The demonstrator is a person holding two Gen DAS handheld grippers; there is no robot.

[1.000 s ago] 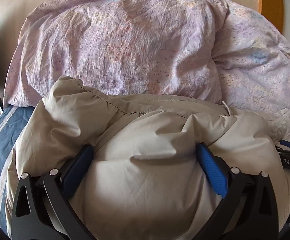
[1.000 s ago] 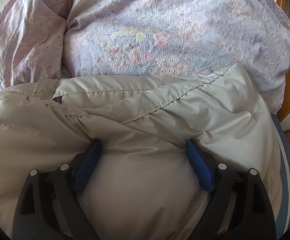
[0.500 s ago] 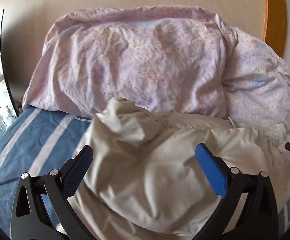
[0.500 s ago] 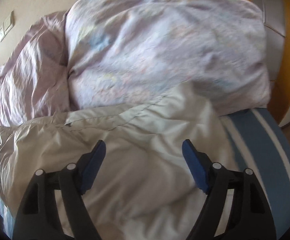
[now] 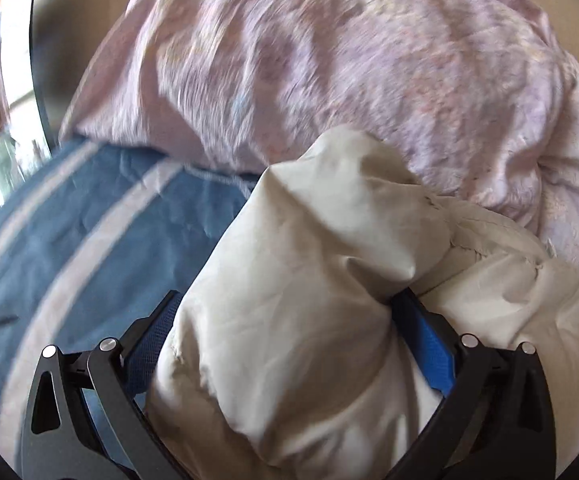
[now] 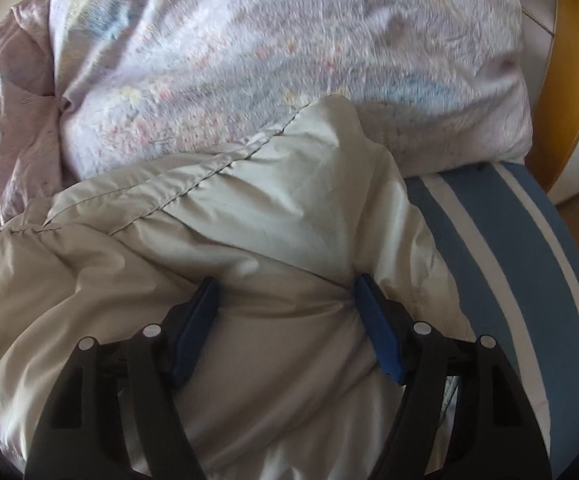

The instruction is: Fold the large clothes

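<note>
Grippers: left (image 5: 285, 344), right (image 6: 285, 320) | both pinching jacket (image 6: 249, 220) (closing) | writing unreadable

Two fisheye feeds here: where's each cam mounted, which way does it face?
Left wrist: on the left gripper, angled down along its fingers at the beige jacket; own black fingers and blue pads show, jacket bunched between.
Right wrist: on the right gripper, angled down at the jacket's stitched seam; own fingers show, jaws just been closing onto fabric.
Shared: jacket, lilac floral duvet, blue striped sheet.
</note>
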